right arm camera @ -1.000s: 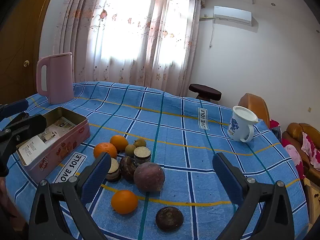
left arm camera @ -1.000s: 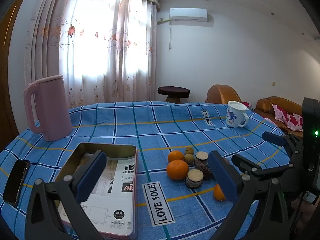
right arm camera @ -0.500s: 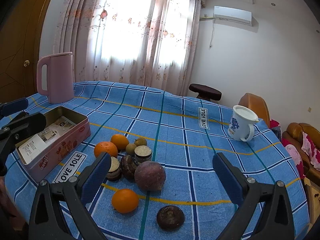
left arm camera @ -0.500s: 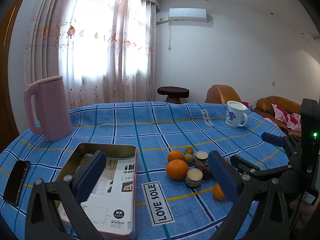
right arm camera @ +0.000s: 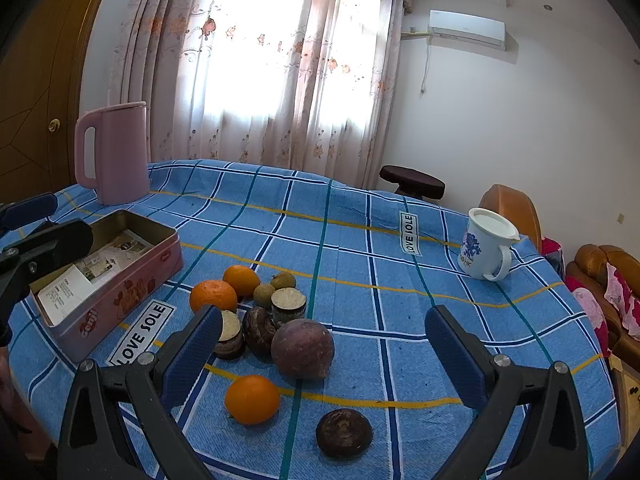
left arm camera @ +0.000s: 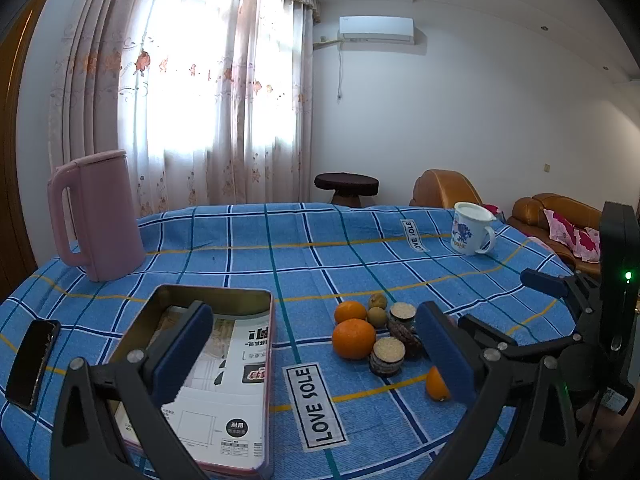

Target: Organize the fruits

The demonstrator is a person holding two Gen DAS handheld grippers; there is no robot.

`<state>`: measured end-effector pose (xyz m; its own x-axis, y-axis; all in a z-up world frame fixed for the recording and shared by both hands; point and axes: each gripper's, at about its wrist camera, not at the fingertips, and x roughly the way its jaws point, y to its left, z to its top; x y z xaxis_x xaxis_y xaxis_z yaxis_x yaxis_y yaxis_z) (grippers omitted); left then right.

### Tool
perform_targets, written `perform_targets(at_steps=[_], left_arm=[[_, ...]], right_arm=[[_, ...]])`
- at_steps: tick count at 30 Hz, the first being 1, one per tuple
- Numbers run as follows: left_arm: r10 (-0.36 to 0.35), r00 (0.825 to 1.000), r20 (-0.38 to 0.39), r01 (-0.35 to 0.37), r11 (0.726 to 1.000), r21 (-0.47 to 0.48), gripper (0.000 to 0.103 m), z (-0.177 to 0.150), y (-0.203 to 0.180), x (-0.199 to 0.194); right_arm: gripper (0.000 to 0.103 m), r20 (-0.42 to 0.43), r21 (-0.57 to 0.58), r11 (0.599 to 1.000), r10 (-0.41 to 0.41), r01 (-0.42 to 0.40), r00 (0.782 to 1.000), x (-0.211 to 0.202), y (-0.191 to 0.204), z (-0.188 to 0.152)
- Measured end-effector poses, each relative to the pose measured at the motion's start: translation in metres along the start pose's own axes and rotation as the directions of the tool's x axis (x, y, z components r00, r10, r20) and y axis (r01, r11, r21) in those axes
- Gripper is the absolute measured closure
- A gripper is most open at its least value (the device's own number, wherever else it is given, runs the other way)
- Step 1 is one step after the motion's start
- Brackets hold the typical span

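Taking the pink tin as my marker, very little has changed over the last second: both views have only crept a touch, and nothing on the blue checked tablecloth has been moved. Left of the tin in the left wrist view lies a dark phone, and behind the tin stands the pink kettle, both where they were. The tin itself sits open with printed papers inside, and the left gripper hangs above its near end with its blue pads spread wide and nothing between them, as before. Just right of the tin is the fruit cluster, unchanged: two oranges closest to the tin, two small brownish fruits behind them, two cut dark pieces showing pale faces, a dark fruit between them, and a large purplish round fruit at the cluster's right edge. Nearer the viewer and apart from the cluster lie a lone orange and a dark flattened fruit. The right gripper hovers over these with its pads equally wide and empty, having barely eased forward. Far right of the tin, well apart, stands the white mug with its blue pattern.
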<state>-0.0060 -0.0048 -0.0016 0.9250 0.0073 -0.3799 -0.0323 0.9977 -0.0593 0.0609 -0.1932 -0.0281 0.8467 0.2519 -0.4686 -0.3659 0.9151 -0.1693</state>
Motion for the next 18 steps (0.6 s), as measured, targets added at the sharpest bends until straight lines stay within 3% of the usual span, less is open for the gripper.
perform_targets(at_steps=[18], left_arm=[[-0.002,1.000,-0.005,0.002,1.000,0.001,0.000,0.0006,-0.0017,0.0024]], right_arm=[[0.001,-0.005,-0.001,1.000,0.002,-0.002,1.000,0.0020,0.0002,-0.0022]])
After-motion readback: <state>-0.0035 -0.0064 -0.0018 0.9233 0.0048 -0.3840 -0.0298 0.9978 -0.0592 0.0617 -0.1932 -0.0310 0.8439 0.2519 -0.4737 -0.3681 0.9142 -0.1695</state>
